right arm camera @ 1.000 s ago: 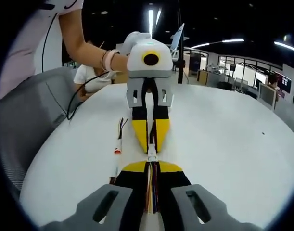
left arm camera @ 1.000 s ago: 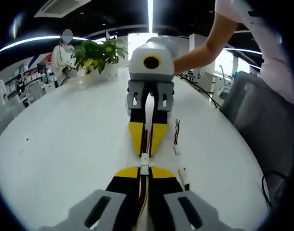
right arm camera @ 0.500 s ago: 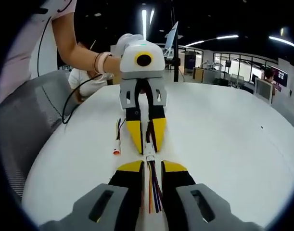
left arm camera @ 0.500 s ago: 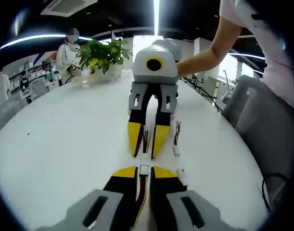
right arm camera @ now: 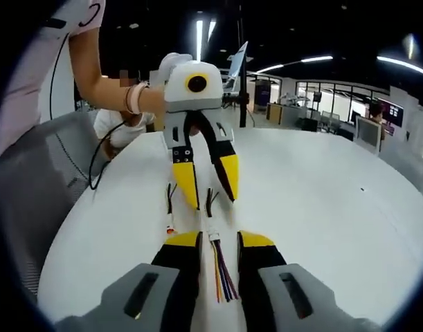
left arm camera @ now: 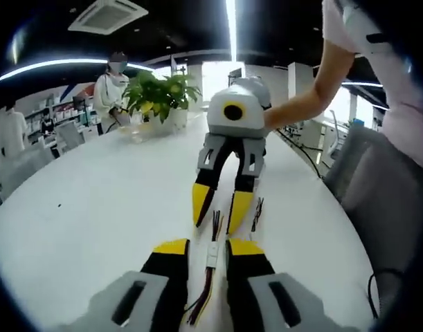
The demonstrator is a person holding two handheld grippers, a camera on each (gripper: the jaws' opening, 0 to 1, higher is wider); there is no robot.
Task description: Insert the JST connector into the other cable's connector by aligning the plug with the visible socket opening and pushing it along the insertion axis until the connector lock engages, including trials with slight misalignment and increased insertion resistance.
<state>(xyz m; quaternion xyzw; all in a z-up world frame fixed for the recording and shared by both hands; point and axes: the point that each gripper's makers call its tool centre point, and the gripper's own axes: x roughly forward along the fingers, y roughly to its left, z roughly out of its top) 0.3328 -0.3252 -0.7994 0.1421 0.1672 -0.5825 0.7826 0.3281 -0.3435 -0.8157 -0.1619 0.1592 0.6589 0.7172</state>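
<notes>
The white JST connector pair point(left arm camera: 212, 254) lies on the white table point(left arm camera: 93, 200), coloured wires trailing toward me and dark wires running away. My left gripper point(left arm camera: 208, 247) stands open, its yellow-tipped jaws on either side of the connector without touching it. The right gripper point(left arm camera: 220, 207) faces it, open as well, held by a person's hand. In the right gripper view the connector point(right arm camera: 214, 236) and its coloured wires point(right arm camera: 222, 278) lie between the open jaws of my right gripper point(right arm camera: 219, 240). The left gripper point(right arm camera: 208, 188) hangs open a little above the table beyond it.
A spare cable point(left arm camera: 256, 211) lies beside the right gripper, seen as a spare cable point(right arm camera: 171, 209) with a red tip. A potted plant point(left arm camera: 159, 93) stands at the far edge, with a person point(left arm camera: 113, 83) behind it. A grey chair point(left arm camera: 377, 200) sits by the table's edge.
Both grippers were shut on the cables with the connectors joined between them. Both have opened and let go, and they have drawn apart; the joined cable now lies on the table.
</notes>
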